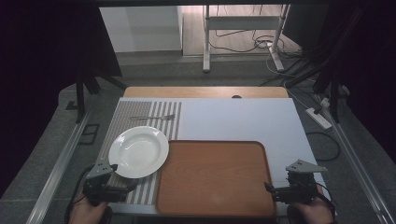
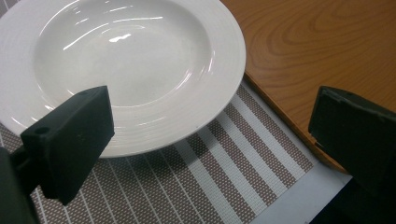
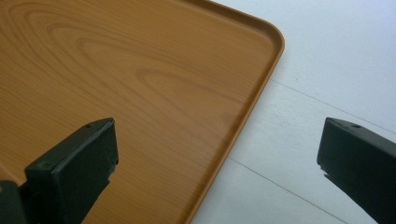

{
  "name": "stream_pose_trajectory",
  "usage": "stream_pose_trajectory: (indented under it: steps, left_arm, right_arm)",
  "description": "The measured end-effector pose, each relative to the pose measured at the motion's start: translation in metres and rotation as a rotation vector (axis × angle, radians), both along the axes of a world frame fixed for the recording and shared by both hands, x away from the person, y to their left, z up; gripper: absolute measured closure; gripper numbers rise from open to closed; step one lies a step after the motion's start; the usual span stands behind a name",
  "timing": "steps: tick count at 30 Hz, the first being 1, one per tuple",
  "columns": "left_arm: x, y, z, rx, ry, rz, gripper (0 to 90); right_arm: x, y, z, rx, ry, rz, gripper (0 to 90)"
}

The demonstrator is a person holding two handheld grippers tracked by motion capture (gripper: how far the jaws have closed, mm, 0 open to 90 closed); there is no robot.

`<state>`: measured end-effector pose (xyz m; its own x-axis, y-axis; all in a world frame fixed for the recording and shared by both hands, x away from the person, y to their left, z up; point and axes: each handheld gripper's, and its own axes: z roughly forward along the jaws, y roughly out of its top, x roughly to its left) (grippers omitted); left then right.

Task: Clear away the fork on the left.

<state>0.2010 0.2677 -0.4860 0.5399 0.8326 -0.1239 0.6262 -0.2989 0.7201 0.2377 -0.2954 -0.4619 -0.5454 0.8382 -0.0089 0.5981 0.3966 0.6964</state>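
Plate (image 1: 138, 151): white, deep-welled, glossy, wide ribbed rim. Sits on the striped placemat (image 1: 140, 120) at near left of the counter (image 1: 233, 119); its right edge is just beside, perhaps slightly over, the left rim of the wooden tray (image 1: 215, 177).

Handling (judgement): looks like ceramic, so stiff, fairly heavy, breakable, and slick under the glaze. Best hold is the flat rim on its near side, one jaw above and one below; the rim lies low on the mat, so getting under it may be awkward. The tray's raised lip must be cleared if the plate goes there.

Left claw (image 2: 205, 140): jaws wide apart, nothing between them, poised over the plate's near rim and mat, not touching as far as I can tell.

Right claw (image 3: 217, 158): jaws wide, holding nothing, straddling the tray's right edge from above.

Fork (image 1: 152, 117) lies crosswise on the far part of the mat, well apart from the plate.

Unclear: plate's underside and foot hidden; the hands are cut off at the near edge of the high view; room around the counter is dark.
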Motion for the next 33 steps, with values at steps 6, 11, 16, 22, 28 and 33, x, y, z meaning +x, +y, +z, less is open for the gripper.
stream_pose_trajectory:
  steps: [6,11,16,22,28,33]
  left_arm:
    - [0.001,-0.001,-0.001,0.002,0.01,-0.004,1.0]
    - [0.002,-0.001,-0.001,0.005,0.013,-0.008,1.0]
    - [0.003,-0.001,-0.001,0.003,0.024,0.001,1.1]
    - [0.006,-0.001,-0.001,-0.003,0.047,0.009,0.9]
    - [0.01,-0.004,-0.001,0.01,0.049,0.005,0.0]
    - [0.014,-0.007,-0.001,0.02,0.047,-0.002,0.0]
  right_arm:
    - [0.0,0.0,0.0,0.0,0.0,0.005,0.0]
    - [0.0,0.0,0.0,0.0,0.001,0.006,0.0]
    - [0.0,0.0,0.0,0.001,0.002,0.008,0.0]
    - [0.0,0.001,0.0,0.0,0.004,0.007,0.0]
    - [0.0,0.001,-0.001,-0.001,0.005,0.008,0.0]
    - [0.0,0.001,-0.001,-0.001,0.007,0.007,0.0]
